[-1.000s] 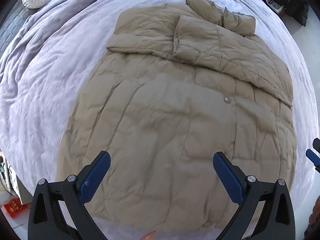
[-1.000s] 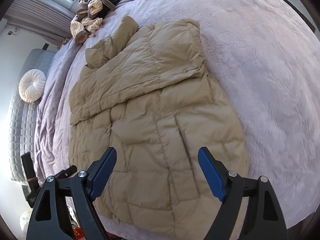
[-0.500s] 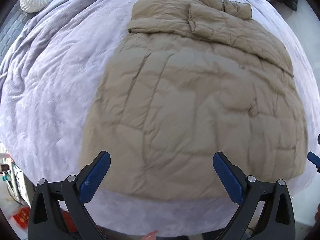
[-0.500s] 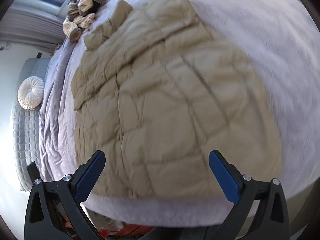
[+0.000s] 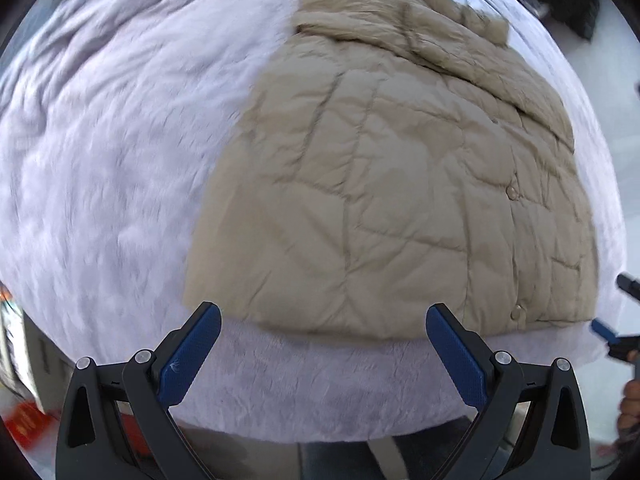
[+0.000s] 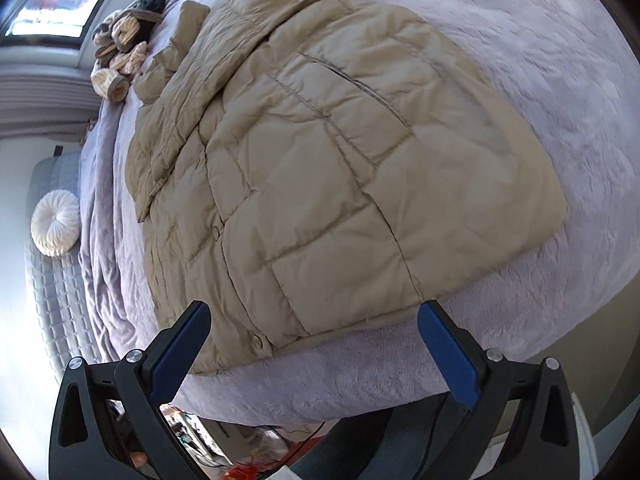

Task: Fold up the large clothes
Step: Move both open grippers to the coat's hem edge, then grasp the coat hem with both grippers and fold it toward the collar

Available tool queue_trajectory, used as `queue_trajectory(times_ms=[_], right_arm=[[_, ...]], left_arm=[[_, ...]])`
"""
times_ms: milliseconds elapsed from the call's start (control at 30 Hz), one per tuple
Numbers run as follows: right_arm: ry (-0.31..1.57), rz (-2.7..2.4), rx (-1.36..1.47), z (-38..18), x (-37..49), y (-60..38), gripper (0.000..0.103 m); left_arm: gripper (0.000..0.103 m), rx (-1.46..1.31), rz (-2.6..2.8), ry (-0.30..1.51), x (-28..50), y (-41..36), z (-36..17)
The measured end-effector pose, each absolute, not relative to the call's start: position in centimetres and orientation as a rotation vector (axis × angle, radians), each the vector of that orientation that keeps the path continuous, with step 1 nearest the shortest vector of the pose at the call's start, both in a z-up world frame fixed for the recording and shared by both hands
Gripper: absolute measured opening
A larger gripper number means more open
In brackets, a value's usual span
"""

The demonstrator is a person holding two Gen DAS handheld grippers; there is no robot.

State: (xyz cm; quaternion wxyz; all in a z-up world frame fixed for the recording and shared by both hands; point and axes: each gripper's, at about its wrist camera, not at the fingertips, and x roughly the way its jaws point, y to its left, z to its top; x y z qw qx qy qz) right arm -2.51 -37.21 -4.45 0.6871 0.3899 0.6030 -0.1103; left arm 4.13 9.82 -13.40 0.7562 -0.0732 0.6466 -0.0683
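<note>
The puffy tan coat [image 5: 392,200] on the bed [image 5: 100,160] looks light, soft and slippery, best pinched at its near hem corners by the left gripper [image 5: 323,344] and right gripper [image 6: 314,340], both wide open.

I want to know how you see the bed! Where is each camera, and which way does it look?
Left wrist: on the open left gripper, facing the beige quilted puffer jacket on the fluffy lilac blanket; the right gripper peeks in.
Right wrist: on the open right gripper, facing the jacket's hem from the right; round white cushion far left.
Both share jacket and blanket.
</note>
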Motion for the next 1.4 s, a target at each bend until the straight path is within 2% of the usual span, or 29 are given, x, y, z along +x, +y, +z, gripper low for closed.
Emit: queue_trajectory(times_ms=[267,500,667,1000,1067,1133,1200,1233,1267,1300,1333,1367,1400], right_arm=[[1.330,-0.284,1.024,-6.0,-5.3,-38.6,0.103],[1.303,-0.307,1.194,-8.4,-7.6,-40.3,0.103],[1.247,-0.326,1.285,-9.8,-8.6,-41.8,0.103],[1.154,-0.307,1.413,-13.5,-6.5,-43.0,0.103],[1.110,-0.284,1.437,-13.5,-6.3,-43.0,0.103],[1.067,-0.265,1.460,-13.3,-6.3,-43.1,0.103],[1.035,-0.275,1.494,-13.3,-6.7,-43.2,0.097],[1.026,-0.279,1.514,-13.5,-7.0,-43.4,0.085],[1.026,-0.287,1.538,-13.8,-7.4,-43.6,0.062],[1.033,-0.299,1.546,-14.0,-7.6,-43.7,0.049],[1.043,-0.317,1.550,-14.2,-7.8,-43.7,0.027],[1.038,-0.319,1.553,-14.3,-7.9,-43.8,0.016],[1.029,-0.311,1.550,-14.1,-8.0,-43.8,0.014]], left_arm=[[0.103,-0.440,-0.128,1.487,2.3,14.9,-16.7],[0.103,-0.677,-0.192,1.520,2.5,14.1,-20.1],[0.103,-0.736,-0.255,1.528,4.4,12.4,-21.5],[0.102,-0.681,-0.295,1.547,7.3,9.9,-22.7],[0.079,-0.700,-0.302,1.522,7.3,10.3,-22.4],[0.032,-0.720,-0.319,1.515,7.5,10.7,-22.3],[0.015,-0.747,-0.342,1.504,7.6,11.3,-22.1],[0.014,-0.751,-0.352,1.496,7.6,11.5,-21.8],[0.011,-0.751,-0.368,1.482,7.6,11.8,-21.3],[0.011,-0.751,-0.391,1.465,7.7,11.9,-20.6],[0.011,-0.749,-0.411,1.449,7.8,11.8,-19.8],[0.011,-0.747,-0.424,1.437,7.8,12.0,-19.2],[0.011,-0.751,-0.443,1.417,7.9,12.1,-18.3]])
